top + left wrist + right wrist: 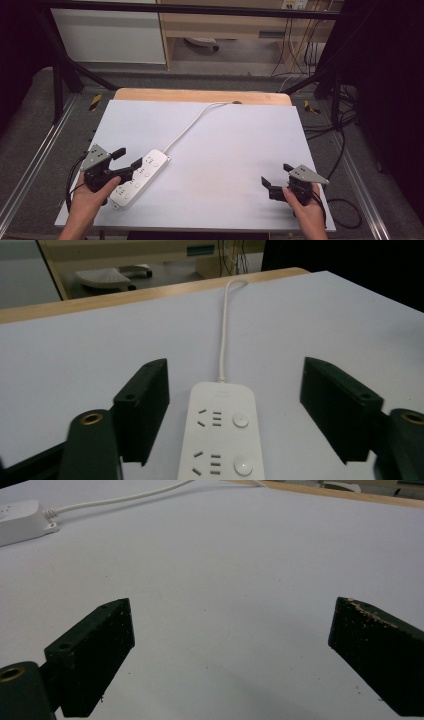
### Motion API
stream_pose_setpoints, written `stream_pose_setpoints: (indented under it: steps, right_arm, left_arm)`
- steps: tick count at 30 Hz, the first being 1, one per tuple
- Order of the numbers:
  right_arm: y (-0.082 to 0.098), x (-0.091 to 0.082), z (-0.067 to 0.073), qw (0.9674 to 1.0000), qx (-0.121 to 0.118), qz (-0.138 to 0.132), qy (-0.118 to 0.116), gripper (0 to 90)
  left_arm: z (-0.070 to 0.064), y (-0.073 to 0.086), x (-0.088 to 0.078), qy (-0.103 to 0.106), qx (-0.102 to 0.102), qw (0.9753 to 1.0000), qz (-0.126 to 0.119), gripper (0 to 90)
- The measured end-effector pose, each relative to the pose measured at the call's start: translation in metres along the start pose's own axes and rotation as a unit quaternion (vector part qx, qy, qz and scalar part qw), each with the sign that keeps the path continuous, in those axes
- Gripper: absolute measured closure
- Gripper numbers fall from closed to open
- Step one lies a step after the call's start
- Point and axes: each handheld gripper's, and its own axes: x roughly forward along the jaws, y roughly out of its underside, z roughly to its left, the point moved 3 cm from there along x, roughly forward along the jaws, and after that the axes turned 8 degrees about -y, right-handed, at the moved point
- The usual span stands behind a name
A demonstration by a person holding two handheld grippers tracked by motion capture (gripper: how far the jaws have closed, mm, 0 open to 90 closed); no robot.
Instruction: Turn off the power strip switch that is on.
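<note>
While your left gripper [128, 156] hovers at the near left of the table [225, 145], its fingers [142, 407] stand apart on either side of the white power strip [140, 178], and neither pad touches the casing. In the left gripper view the strip [220, 432] lies between your two fingers with a clear gap on both sides, its sockets and round buttons facing up. That strip rests flat on the white table top, angled from the near left edge toward the middle. Its white cable [192, 125] runs from the far end across the table to the wooden far edge [200, 96].

Your right gripper [275, 181] sits at the near right, well apart from the strip, with its fingers [97, 647] spread wide over bare table. In the right gripper view the strip's cable end [22, 522] shows at the far left, and nothing lies between your fingers there. Each of your hands grips its tool from the near side.
</note>
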Motion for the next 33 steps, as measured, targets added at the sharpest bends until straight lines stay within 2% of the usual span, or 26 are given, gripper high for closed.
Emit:
stream_pose_setpoints:
  steps: [3,5,7,8,9,10,11,17,26,33]
  right_arm:
    - [0.0,0.0,0.0,1.0,0.001,0.003,0.0,4.7]
    - [0.0,-0.001,-0.001,1.0,0.003,0.004,0.0,4.5]
    - [0.001,-0.001,-0.002,1.0,0.003,0.005,0.001,4.2]
    - [0.001,-0.001,-0.002,1.0,0.006,0.006,0.002,4.0]
    - [0.001,-0.001,-0.002,1.0,0.006,0.006,0.002,4.0]
    - [0.001,-0.001,-0.002,1.0,0.006,0.007,0.002,3.9]
    - [0.001,-0.001,-0.002,1.0,0.006,0.007,0.002,3.9]
    - [0.001,0.0,-0.002,0.9999,0.007,0.011,0.002,3.8]
    - [0.002,0.0,-0.003,0.9999,0.01,0.013,0.004,3.8]
    - [0.003,0.002,-0.003,0.9997,0.014,0.019,0.006,3.8]
  left_arm:
    - [-0.002,0.002,0.005,0.007,0.005,0.9998,0.016,36.0]
    - [-0.003,0.004,0.008,0.009,0.004,0.9996,0.025,44.1]
    - [-0.004,0.007,0.012,0.012,0.001,0.9993,0.036,48.4]
    - [-0.004,0.008,0.013,0.011,0.001,0.9991,0.041,55.5]
    - [-0.004,0.009,0.015,0.009,0.001,0.9989,0.047,55.5]
    - [-0.003,0.01,0.017,0.009,-0.001,0.9987,0.05,60.1]
    - [-0.003,0.012,0.018,0.01,-0.003,0.9985,0.054,60.1]
    - [-0.002,0.019,0.024,0.014,-0.006,0.9975,0.069,75.5]
    - [-0.001,0.026,0.029,0.025,-0.005,0.9964,0.081,85.7]
    - [0.002,0.033,0.032,0.035,-0.008,0.9941,0.102,90.0]
